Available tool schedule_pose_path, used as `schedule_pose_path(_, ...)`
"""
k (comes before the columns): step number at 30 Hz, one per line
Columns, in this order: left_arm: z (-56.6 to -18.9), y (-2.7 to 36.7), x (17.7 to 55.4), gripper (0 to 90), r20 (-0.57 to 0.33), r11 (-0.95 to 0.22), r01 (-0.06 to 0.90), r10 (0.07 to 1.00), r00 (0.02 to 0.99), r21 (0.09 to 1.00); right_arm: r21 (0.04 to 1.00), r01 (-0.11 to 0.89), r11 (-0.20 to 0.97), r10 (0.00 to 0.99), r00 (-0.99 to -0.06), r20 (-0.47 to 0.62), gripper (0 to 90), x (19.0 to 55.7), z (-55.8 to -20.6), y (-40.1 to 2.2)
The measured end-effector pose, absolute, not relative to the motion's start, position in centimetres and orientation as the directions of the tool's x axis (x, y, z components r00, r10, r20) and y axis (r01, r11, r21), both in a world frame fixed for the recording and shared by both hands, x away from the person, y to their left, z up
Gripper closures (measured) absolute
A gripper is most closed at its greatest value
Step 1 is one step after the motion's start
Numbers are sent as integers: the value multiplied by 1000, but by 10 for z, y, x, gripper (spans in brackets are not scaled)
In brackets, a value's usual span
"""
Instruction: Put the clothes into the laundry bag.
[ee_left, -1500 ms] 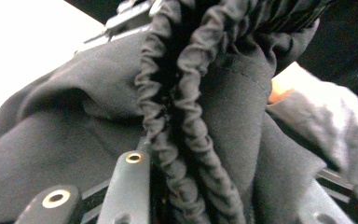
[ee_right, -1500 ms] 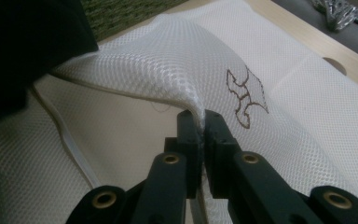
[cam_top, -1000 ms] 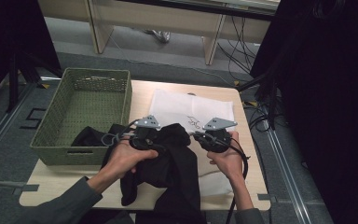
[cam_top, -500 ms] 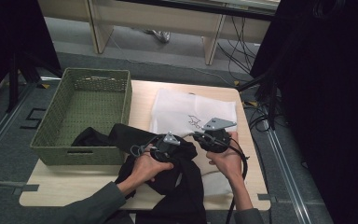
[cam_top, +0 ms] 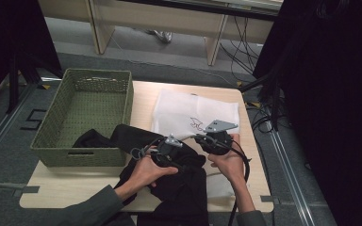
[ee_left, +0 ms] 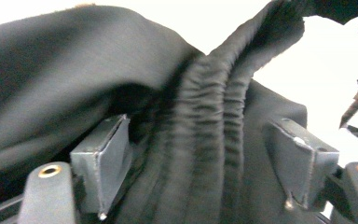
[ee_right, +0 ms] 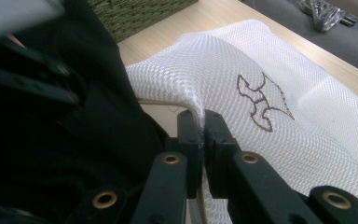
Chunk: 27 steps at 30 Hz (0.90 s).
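A black garment (cam_top: 181, 186) lies crumpled at the table's near edge, one end trailing into the basket. My left gripper (cam_top: 172, 150) sits on it. In the left gripper view its jaws have just been opening; the left gripper (ee_left: 205, 161) stands open with the garment's gathered elastic band (ee_left: 214, 121) running loose between the pads. A white mesh bag (cam_top: 193, 110) with a small brown emblem (ee_right: 261, 102) lies on the right half of the table. My right gripper (cam_top: 207, 141) is shut on the bag's near edge, and the mesh bag (ee_right: 279, 70) rises in a fold above the right gripper (ee_right: 200, 128).
A green woven basket (cam_top: 128, 101) stands at the table's left, with part of the black cloth inside. The wooden table (cam_top: 70, 186) ends close to the person. Cables and desk legs lie on the floor beyond the far edge.
The left hand has moved right and down with its gripper, and the black garment has sunk onto the table beside the bag. The right hand has kept still.
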<state>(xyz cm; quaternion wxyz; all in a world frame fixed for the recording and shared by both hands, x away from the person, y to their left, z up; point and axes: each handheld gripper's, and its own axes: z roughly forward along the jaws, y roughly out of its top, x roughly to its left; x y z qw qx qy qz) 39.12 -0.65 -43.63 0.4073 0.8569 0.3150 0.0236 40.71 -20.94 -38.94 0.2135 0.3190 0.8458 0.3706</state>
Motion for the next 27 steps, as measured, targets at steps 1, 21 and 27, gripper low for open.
schedule_pose_path(1,-431,-2,389,207,-213,-473,511,549,808,717,765,374,525,696,-706,-133,873,407,-389,-210)
schedule_pose_path(21,-453,70,348,140,-42,-641,425,523,851,639,766,351,538,682,-715,-152,873,405,-383,-205)
schedule_pose_path(27,-473,43,362,616,59,-730,348,467,882,589,753,376,540,679,-723,-127,873,404,-385,-202)
